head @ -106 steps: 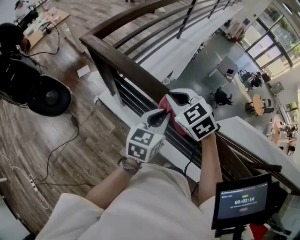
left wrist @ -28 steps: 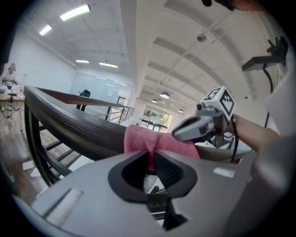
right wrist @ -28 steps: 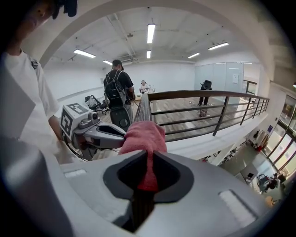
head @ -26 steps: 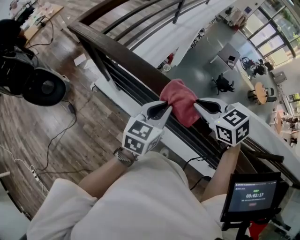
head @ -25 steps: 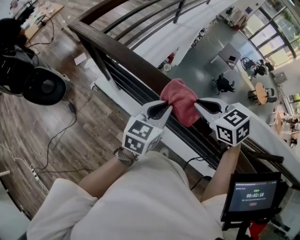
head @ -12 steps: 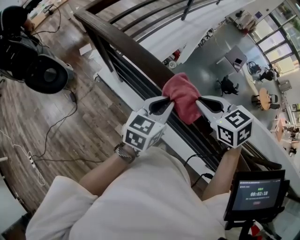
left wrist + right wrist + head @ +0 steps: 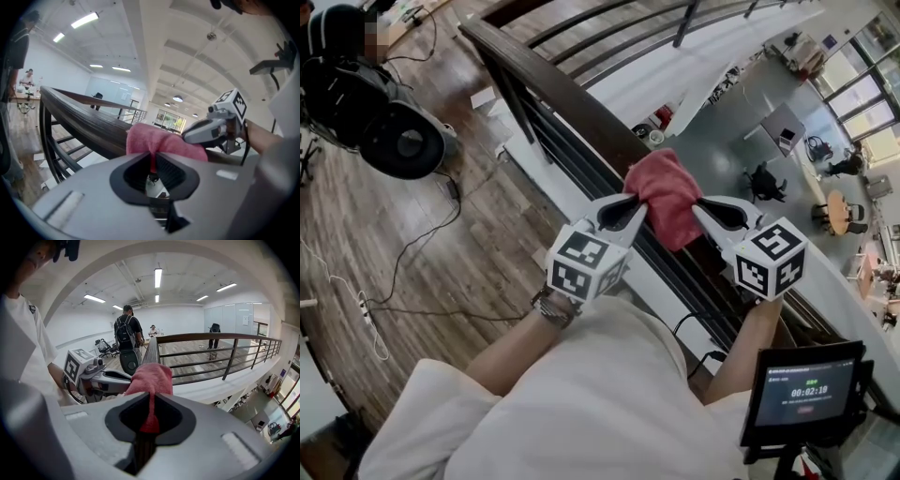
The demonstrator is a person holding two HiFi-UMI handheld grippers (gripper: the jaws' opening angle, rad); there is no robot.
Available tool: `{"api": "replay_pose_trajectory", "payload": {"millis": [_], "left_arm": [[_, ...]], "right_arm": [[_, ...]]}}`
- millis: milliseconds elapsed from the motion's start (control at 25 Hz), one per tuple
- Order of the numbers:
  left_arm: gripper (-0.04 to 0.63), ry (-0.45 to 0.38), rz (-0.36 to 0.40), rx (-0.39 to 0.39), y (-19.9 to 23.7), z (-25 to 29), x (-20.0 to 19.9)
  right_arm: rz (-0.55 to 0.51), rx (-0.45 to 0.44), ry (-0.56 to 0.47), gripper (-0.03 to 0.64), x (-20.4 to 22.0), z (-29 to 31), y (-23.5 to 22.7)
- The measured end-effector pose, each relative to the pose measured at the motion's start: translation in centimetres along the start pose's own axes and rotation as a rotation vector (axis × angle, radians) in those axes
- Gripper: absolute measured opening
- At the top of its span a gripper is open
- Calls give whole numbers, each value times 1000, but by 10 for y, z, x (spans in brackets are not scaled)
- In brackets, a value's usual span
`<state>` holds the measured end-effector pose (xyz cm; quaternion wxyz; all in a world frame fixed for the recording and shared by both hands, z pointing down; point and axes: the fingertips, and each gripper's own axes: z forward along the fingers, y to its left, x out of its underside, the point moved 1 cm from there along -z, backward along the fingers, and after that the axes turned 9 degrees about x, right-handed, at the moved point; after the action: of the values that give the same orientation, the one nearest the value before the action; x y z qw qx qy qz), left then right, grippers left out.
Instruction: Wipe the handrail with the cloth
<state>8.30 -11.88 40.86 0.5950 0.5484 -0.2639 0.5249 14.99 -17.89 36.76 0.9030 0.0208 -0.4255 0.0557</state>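
Note:
A red cloth [image 7: 667, 194] lies draped over the dark wooden handrail [image 7: 558, 92], bunched into a hump. My left gripper [image 7: 635, 202] is shut on the cloth's left end, a thin red fold pinched between its jaws [image 7: 151, 161]. From the other side my right gripper [image 7: 699, 208] is shut on the right end, with the cloth [image 7: 151, 380] running down between its jaws. Both grippers face each other across the rail [image 7: 79, 125], which stretches away past the cloth [image 7: 159, 143] in the two gripper views. The rail's top under the cloth is hidden.
Dark balusters [image 7: 544, 141] run below the rail, with an open drop to a lower floor [image 7: 750, 141] beyond. A round black device [image 7: 401, 141] and cables lie on the wood floor at left. A small timer screen [image 7: 802, 394] stands at lower right. A person with a backpack [image 7: 126, 336] stands further along the rail.
Four seconds ago the grippers were close together on the bunched cloth. Since one second ago both still grip the cloth's ends; the view has shifted slightly and the left gripper has eased a little lower.

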Motion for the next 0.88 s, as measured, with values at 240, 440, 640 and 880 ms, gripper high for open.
{"api": "replay_pose_trajectory", "payload": {"millis": [240, 440, 640, 880], "left_arm": [[43, -28, -11, -42, -8, 2, 1], [43, -33, -23, -62, -13, 6, -2], [43, -28, -21, -76, -14, 4, 7], [43, -31, -22, -103, -20, 0, 18]], "right_arm": [[-4, -27, -23, 37, 5, -11, -1], [-12, -28, -33, 37, 4, -16, -5], [-16, -31, -51, 37, 11, -14, -1], [-19, -37, -71, 37, 22, -18, 6]]}}
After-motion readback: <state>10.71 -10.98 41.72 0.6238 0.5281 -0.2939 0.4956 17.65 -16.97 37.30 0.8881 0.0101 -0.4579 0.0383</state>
